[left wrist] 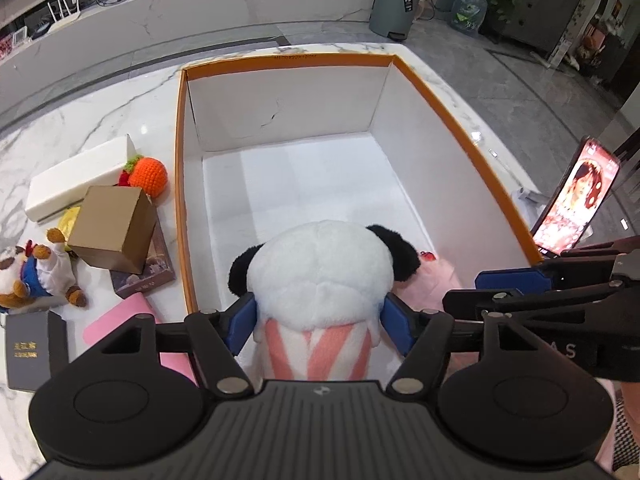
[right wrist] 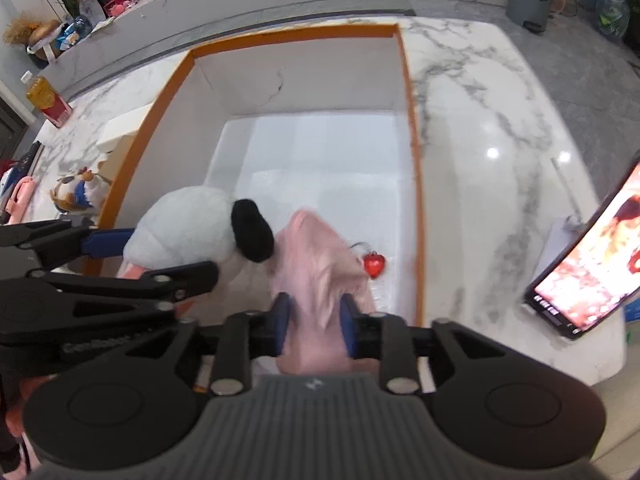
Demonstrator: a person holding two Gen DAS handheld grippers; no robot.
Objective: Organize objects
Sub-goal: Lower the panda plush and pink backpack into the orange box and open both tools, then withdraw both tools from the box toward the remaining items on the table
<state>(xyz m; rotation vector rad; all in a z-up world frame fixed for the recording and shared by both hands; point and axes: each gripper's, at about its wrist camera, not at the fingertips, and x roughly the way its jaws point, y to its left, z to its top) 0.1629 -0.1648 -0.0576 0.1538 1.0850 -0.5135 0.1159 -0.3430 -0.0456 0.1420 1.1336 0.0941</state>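
Note:
A large orange-rimmed box (left wrist: 182, 184) with a white inside stands on the marble table; it also shows in the right wrist view (right wrist: 412, 152). My left gripper (left wrist: 318, 322) is shut on a plush panda (left wrist: 320, 272) with a pink-striped body, held over the box's near end. My right gripper (right wrist: 314, 322) is shut on a pink plush toy (right wrist: 316, 264) with a red heart charm (right wrist: 374, 265), held just right of the panda (right wrist: 188, 228) inside the box. The right gripper's fingers (left wrist: 508, 280) show at the right of the left wrist view.
Left of the box lie a crocheted orange (left wrist: 147, 176), a white long box (left wrist: 76, 178), a brown carton (left wrist: 114, 228), a book (left wrist: 156, 268), a small plush doll (left wrist: 36, 276), a dark booklet (left wrist: 26, 354) and a pink item (left wrist: 120, 320). A lit phone (left wrist: 576, 200) stands at the right.

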